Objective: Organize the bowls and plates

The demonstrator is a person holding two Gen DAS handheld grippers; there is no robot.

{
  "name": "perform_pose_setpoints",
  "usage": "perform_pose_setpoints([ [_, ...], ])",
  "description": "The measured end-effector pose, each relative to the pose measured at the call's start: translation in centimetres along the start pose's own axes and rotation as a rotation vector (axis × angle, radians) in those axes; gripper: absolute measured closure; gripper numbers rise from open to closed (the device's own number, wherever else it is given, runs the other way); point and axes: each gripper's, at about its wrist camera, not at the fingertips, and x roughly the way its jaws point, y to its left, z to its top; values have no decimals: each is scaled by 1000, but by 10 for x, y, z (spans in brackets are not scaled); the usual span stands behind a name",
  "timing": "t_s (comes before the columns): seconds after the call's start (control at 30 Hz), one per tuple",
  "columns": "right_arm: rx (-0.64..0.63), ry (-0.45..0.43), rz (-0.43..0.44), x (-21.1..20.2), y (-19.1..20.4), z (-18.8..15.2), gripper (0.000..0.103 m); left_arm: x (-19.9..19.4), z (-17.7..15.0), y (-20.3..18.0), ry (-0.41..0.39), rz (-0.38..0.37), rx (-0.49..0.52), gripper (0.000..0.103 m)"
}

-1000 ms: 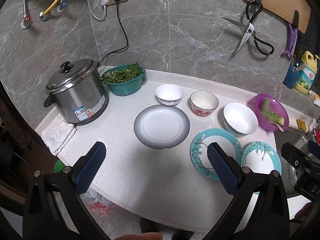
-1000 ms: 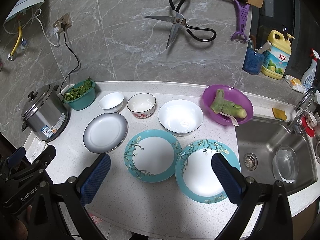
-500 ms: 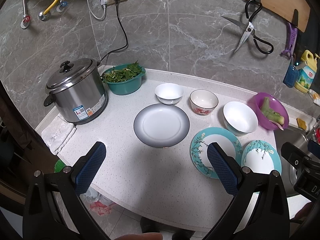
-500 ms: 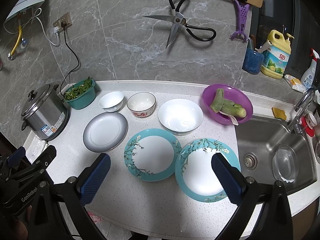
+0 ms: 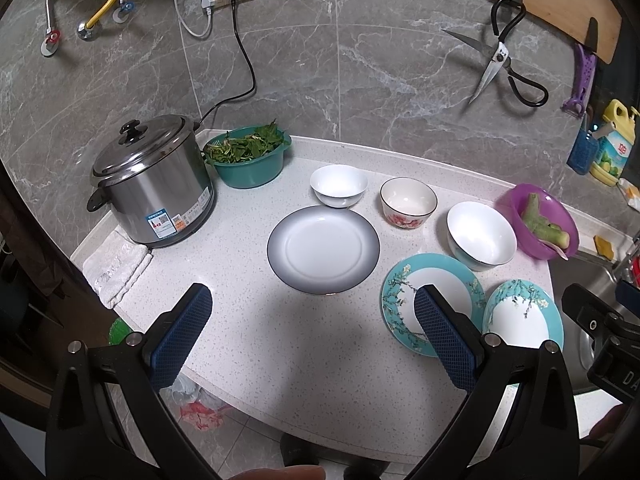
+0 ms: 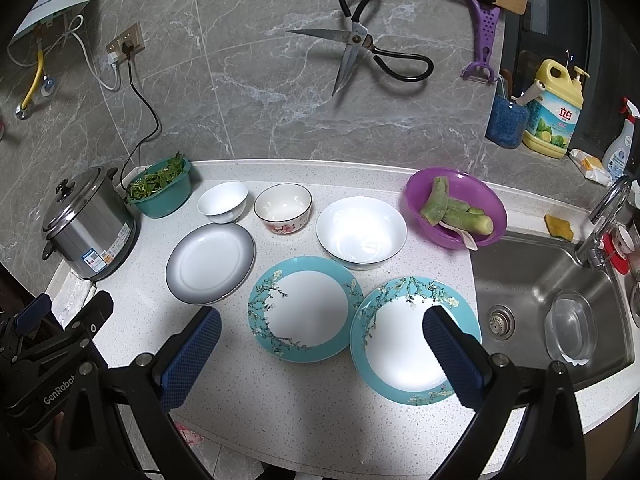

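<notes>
Fingers (image 5: 182,334) on my left gripper (image 5: 312,320) and right gripper (image 6: 320,344) remain spread and empty above the counter (image 5: 280,344), unmoved, with the grey-rimmed plate (image 5: 323,249) and two teal plates (image 6: 304,308) lying untouched.

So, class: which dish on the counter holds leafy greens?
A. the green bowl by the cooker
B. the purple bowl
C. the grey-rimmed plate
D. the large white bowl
A: the green bowl beside the cooker is heaped with leaves, whereas the purple bowl holds pale green vegetable chunks.
</notes>
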Motion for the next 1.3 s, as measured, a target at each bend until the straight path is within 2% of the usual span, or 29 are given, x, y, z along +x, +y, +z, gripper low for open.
perform_pose_setpoints([
  [1.3, -1, 9, 1, 8, 0, 5, 0, 16, 7, 0, 22, 5, 5, 0],
])
